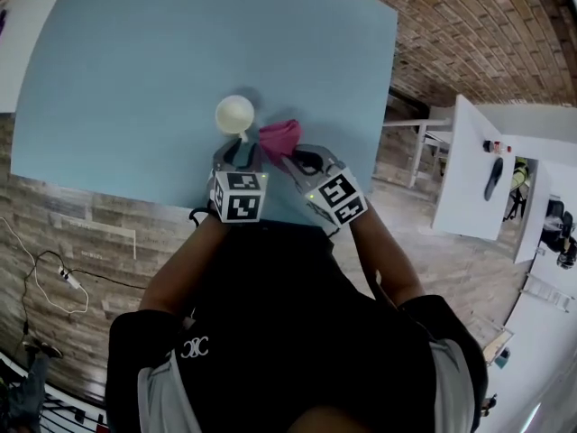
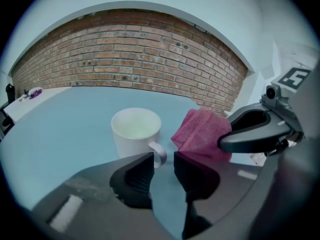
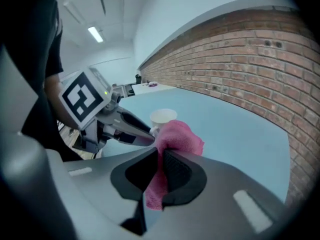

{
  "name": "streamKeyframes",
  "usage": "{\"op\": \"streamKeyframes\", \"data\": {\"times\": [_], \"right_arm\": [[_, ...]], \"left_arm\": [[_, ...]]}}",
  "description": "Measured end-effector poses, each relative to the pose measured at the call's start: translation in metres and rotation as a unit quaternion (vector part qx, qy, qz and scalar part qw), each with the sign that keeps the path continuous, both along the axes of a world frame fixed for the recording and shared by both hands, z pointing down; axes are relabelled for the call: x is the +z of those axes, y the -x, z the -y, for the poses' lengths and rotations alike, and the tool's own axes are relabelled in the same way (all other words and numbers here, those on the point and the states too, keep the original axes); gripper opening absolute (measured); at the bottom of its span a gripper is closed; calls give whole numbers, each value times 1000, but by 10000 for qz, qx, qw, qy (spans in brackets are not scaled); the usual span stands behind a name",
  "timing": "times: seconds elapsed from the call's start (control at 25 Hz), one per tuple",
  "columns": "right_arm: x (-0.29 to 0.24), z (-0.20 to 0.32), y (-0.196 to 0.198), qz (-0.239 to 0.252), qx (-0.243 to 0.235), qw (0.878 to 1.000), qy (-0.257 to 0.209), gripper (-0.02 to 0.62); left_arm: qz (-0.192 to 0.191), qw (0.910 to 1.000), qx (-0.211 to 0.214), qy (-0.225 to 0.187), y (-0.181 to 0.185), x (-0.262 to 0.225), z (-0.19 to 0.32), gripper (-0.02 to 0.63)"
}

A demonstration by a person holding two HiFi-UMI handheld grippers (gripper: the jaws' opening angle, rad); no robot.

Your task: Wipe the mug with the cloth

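A white mug [image 1: 234, 113] stands upright on the light blue table [image 1: 135, 79], with its handle [image 2: 159, 153] turned toward me. My left gripper [image 2: 162, 171] sits just short of that handle. Its jaws stand a narrow gap apart with only table showing between them. A pink cloth [image 3: 176, 138] hangs bunched in my right gripper [image 3: 161, 171], which is shut on it. The cloth [image 1: 280, 135] is held just right of the mug, close to the handle. In the right gripper view the mug [image 3: 162, 117] is partly hidden behind the cloth.
The table's near edge [image 1: 162, 198] runs right under my hands. A brick-pattern floor [image 1: 469, 34] surrounds the table. White tables [image 1: 469, 170] stand to the right. A cable [image 1: 54, 282] lies on the floor at the left.
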State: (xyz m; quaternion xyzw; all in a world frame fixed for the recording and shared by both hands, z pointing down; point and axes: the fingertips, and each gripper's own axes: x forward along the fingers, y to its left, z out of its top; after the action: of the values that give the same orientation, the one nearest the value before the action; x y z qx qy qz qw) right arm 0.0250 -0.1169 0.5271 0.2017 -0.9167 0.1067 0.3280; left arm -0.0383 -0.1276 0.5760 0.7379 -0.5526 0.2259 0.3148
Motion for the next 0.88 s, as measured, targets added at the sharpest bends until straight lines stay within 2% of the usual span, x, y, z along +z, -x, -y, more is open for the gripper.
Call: {"op": "streamKeyframes", "data": {"times": [0.16, 0.28, 0.44, 0.56, 0.68, 0.88], "right_arm": [[14, 1, 12, -325, -828, 9960, -120, 35], [21, 2, 20, -496, -1424, 9882, -281, 35], [28, 1, 31, -830, -2129, 9716, -622, 35], [30, 1, 36, -1052, -2587, 9561, -890, 35], [26, 2, 41, -1193, -2882, 9427, -1183, 35], [21, 4, 47, -1297, -3126, 9323, -1273, 35]], "left_arm": [[106, 9997, 106, 176, 1, 8, 4, 126], [113, 9992, 247, 309, -2, 12, 7, 121], [120, 9986, 369, 359, -2, 13, 4, 64], [190, 9980, 515, 302, -4, 12, 5, 55], [149, 9966, 754, 301, -7, 11, 4, 54], [214, 9877, 1519, 297, -20, 12, -3, 49]]}}
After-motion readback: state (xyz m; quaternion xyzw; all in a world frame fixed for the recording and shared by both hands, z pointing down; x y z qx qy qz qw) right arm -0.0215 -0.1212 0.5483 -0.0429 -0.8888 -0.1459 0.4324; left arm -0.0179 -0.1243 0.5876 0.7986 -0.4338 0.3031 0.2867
